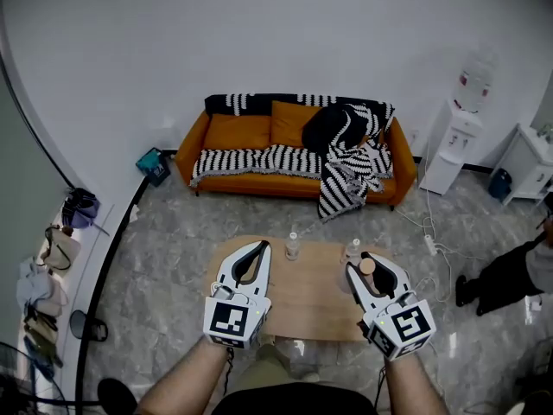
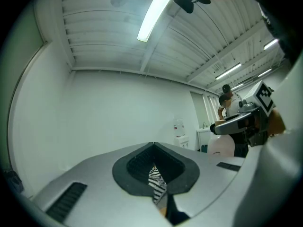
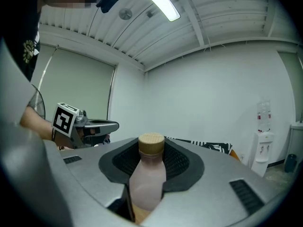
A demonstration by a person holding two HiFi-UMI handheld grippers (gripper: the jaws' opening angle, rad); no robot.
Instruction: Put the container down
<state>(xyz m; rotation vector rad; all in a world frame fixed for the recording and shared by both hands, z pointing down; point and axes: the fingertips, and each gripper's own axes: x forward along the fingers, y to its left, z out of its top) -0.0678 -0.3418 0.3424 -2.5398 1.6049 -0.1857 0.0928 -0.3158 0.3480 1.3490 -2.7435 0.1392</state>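
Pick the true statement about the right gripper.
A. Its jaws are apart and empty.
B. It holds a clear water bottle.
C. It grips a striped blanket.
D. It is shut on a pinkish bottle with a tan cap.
D: in the right gripper view, the right gripper has its jaws closed against the sides of the pinkish bottle, whose tan cap stands up between them.
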